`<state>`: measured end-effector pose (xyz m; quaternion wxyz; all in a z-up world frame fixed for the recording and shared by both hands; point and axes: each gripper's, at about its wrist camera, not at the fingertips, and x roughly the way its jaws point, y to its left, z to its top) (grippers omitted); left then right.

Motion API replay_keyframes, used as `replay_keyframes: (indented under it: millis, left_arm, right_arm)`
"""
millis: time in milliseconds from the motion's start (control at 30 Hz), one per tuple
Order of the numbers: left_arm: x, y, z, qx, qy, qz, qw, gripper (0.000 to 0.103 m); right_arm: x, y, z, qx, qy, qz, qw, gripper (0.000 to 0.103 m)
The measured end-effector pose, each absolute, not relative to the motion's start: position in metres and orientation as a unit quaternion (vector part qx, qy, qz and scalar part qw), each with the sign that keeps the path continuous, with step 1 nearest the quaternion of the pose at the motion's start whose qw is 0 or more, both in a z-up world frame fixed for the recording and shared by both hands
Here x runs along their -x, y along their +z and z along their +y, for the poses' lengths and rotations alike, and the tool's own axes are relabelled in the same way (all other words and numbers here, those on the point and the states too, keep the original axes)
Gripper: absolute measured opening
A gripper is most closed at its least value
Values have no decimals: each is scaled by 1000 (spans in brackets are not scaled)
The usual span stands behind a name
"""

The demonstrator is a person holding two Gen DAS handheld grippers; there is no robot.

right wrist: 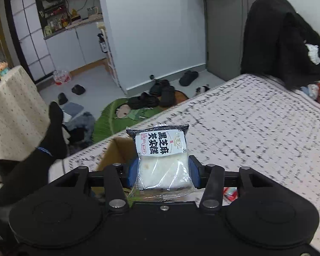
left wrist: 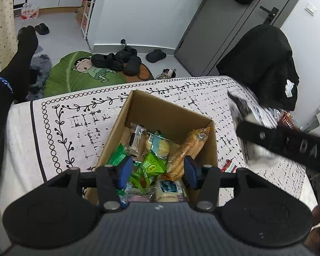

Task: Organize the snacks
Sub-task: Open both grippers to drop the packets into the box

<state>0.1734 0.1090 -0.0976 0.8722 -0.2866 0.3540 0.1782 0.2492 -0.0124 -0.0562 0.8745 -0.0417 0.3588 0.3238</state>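
Right gripper (right wrist: 163,171) clamps a clear-wrapped white cake (right wrist: 163,162) with a black label. Left gripper (left wrist: 155,171) hangs open over the box (left wrist: 170,108), snacks (left wrist: 151,164) at 12 o'clock.

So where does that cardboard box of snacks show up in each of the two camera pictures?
Left wrist view: the cardboard box fills the centre, open, packed with snacks, just beyond the open left gripper.
Right wrist view: only a corner of the cardboard box shows at lower centre-left, behind the right gripper, which is shut on a white cake packet.
Shared landmark: the green leaf rug on the floor.
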Motion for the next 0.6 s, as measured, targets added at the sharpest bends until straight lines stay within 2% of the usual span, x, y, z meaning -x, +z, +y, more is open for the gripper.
replay_keyframes:
  millis: [67, 100, 233, 600]
  left_arm:
    - [-174, -98, 110, 290, 180, 354, 871, 57]
    - [-173, -98, 110, 290, 181, 354, 871, 62]
    - [-174, -98, 109, 290, 186, 351, 871, 73]
    - [-182, -93, 90, 277, 170, 355, 876, 89]
  right_arm:
    - [-251, -56, -13, 30, 322, 356, 877, 76]
    - [-251, -55, -15, 30, 319, 350, 880, 78]
    - [-253, -59, -28, 30, 311, 355, 881, 78]
    - [-253, -81, -87, 21, 267, 384, 883, 78]
